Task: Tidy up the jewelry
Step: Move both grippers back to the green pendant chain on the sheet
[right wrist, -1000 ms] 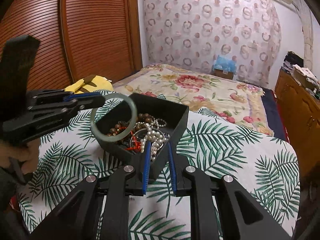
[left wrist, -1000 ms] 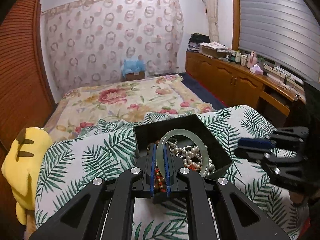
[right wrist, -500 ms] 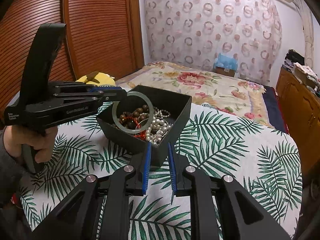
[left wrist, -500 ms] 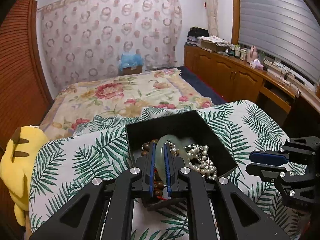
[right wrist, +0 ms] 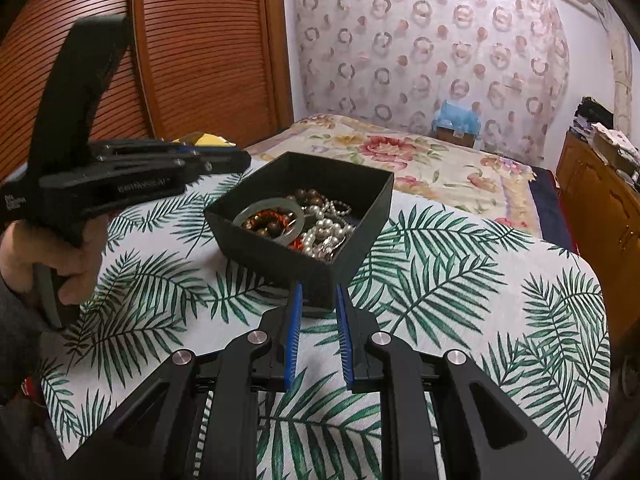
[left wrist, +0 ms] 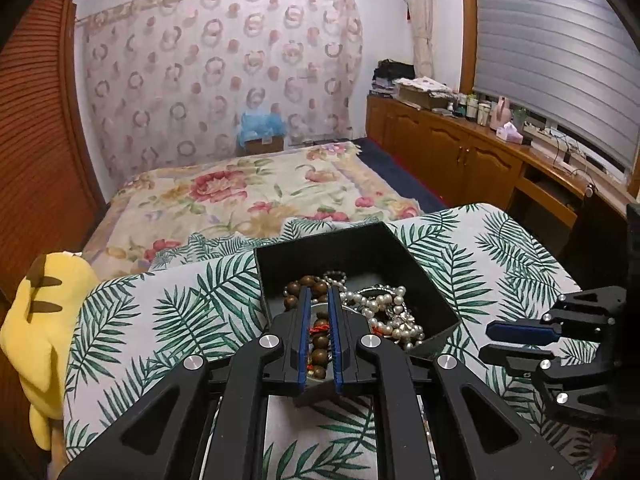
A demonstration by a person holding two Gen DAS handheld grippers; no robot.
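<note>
A black open box (right wrist: 280,260) stands on the leaf-print tablecloth (right wrist: 460,280). Inside, a pale green bangle (right wrist: 240,219) lies flat on brown beads (right wrist: 308,196), a red cord and pearl strands (right wrist: 324,232). My left gripper (left wrist: 319,292) hovers at the box's near edge. Its jaws are almost together with nothing between them, and the beads (left wrist: 308,282) and pearls (left wrist: 384,300) lie just beyond. From the right wrist it shows left of the box (right wrist: 240,158). My right gripper (right wrist: 318,290) is open at the box's near corner, not touching it. It also shows in the left wrist view (left wrist: 486,342).
A person's hand (right wrist: 60,264) grips the left tool's handle. A yellow plush toy (left wrist: 44,320) sits at the table's left edge. Beyond the table lie a floral bed (left wrist: 240,192) and wooden cabinets (left wrist: 460,160) on the right. The table edge falls off right.
The bangle, held upright over the box in my left gripper a second ago, now lies flat in the box. The left gripper has let go and drawn back. The right gripper hardly moved.
</note>
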